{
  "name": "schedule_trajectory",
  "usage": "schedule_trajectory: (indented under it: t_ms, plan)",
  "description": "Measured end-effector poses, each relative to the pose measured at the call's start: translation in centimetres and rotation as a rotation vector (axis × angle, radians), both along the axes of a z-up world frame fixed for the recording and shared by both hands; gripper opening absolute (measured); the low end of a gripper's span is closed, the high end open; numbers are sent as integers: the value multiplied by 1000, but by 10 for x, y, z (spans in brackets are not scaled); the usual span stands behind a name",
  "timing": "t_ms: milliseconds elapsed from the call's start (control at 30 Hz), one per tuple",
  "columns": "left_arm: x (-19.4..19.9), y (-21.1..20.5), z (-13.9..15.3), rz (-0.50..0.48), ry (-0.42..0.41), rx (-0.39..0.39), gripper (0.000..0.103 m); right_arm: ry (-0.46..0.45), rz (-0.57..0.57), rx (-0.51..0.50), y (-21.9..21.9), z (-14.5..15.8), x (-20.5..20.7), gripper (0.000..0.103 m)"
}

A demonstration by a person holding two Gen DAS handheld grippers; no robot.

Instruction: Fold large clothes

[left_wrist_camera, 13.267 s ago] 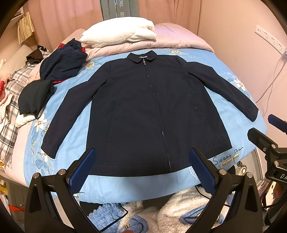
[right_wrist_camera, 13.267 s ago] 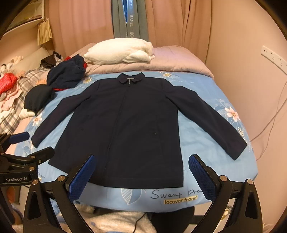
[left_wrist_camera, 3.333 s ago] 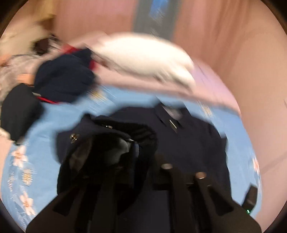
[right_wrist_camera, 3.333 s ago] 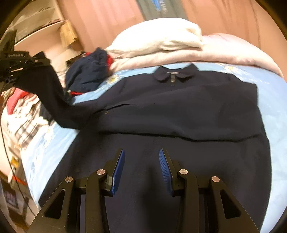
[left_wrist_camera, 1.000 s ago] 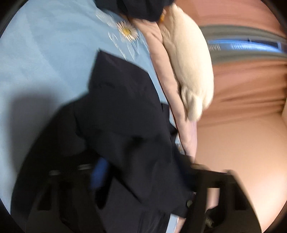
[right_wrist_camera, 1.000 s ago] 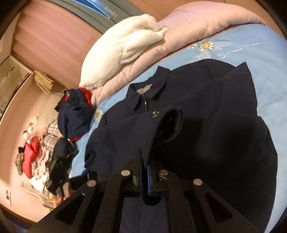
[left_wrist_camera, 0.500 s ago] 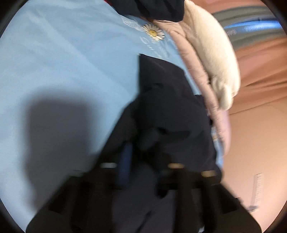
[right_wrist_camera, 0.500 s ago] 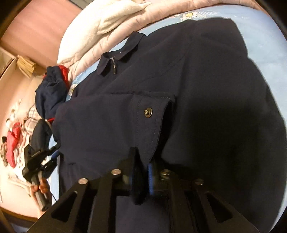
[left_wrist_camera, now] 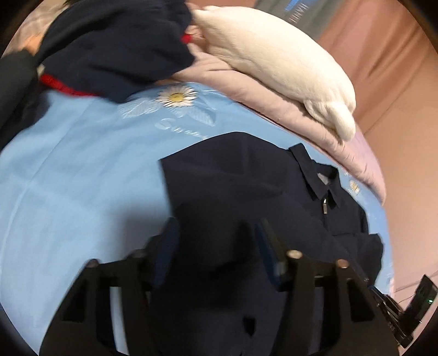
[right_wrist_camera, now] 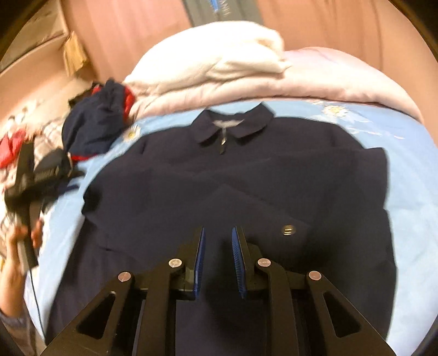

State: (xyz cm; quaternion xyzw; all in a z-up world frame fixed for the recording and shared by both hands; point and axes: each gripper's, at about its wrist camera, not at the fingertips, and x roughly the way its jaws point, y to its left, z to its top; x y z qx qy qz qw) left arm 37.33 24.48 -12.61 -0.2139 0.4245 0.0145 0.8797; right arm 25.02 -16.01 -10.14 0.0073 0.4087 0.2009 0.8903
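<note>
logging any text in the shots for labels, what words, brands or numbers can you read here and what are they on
"Swee": white script on the blue bedsheet beside the printed daisy, cut off by the navy jacket.
Lettering on the grey banner by the curtain: too blurred and cropped to read.
Jacket snap: no legible marking.

Left gripper (left_wrist_camera: pixel 216 246) closing, nothing pinched; right gripper (right_wrist_camera: pixel 217 254) parted

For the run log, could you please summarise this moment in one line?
jacket: sleeves folded in | right gripper: open, empty | left gripper: closing, nothing visibly gripped
</note>
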Motion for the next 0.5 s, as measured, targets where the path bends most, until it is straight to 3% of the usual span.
schedule_trajectory:
  t_ms: [67,133,200,267,400,467,500]
  plan:
    - [17,-12,-12,-10,35,109,39,18,-8,-37,1,-12,6,22]
    - [25,-15,-25,-6,73,159,39,40,-18,-64,-1,-23,9,22]
    - [36,-13,-46,-4,130,168,39,60,-22,-73,-7,-32,10,21]
    - [43,-10,-62,0,172,195,42,63,-25,-71,-10,-36,15,12]
    - [40,-7,-55,6,164,202,40,79,-20,-37,-13,-26,13,11]
    - [28,-2,-43,-3,134,167,45,75,-33,49,-28,-14,5,13]
    - [19,-1,-37,-13,110,157,48,72,-44,101,-40,-9,1,19]
